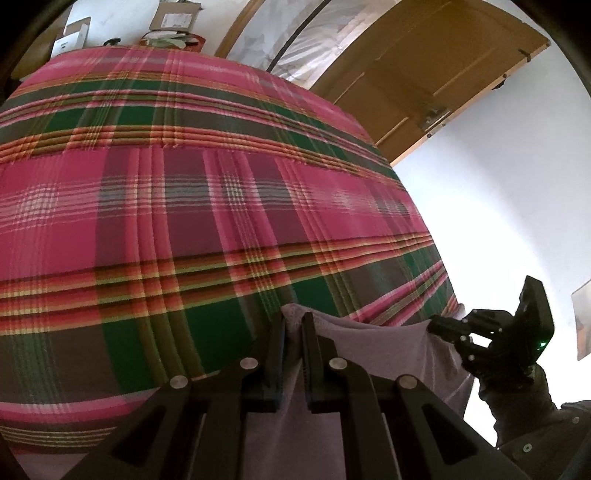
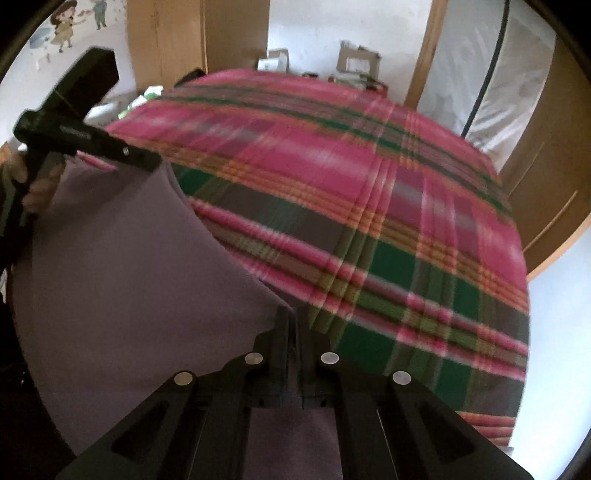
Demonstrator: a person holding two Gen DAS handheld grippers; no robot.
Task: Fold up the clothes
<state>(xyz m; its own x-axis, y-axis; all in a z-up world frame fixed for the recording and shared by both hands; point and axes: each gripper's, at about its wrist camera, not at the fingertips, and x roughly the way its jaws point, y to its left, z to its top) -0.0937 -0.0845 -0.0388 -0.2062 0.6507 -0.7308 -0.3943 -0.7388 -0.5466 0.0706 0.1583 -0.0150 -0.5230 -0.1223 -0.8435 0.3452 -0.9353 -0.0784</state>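
A mauve garment [image 1: 388,354] hangs stretched between both grippers above the near edge of a bed. My left gripper [image 1: 293,321] is shut on one top corner of the cloth, which bunches up between its fingers. My right gripper [image 2: 291,325] is shut on the other top corner. In the right wrist view the garment [image 2: 122,280] spreads wide to the left, up to the left gripper [image 2: 147,162] held by a hand [image 2: 37,184]. In the left wrist view the right gripper [image 1: 439,325] pinches the cloth at the right. The garment's lower part is hidden below the frames.
A pink, green and orange plaid bedspread [image 1: 221,192] covers the bed ahead. A wooden door [image 1: 424,74] and white wall stand to the right. Cardboard boxes [image 1: 173,16] sit beyond the bed's far end. A plastic-covered panel [image 2: 491,74] leans by the door.
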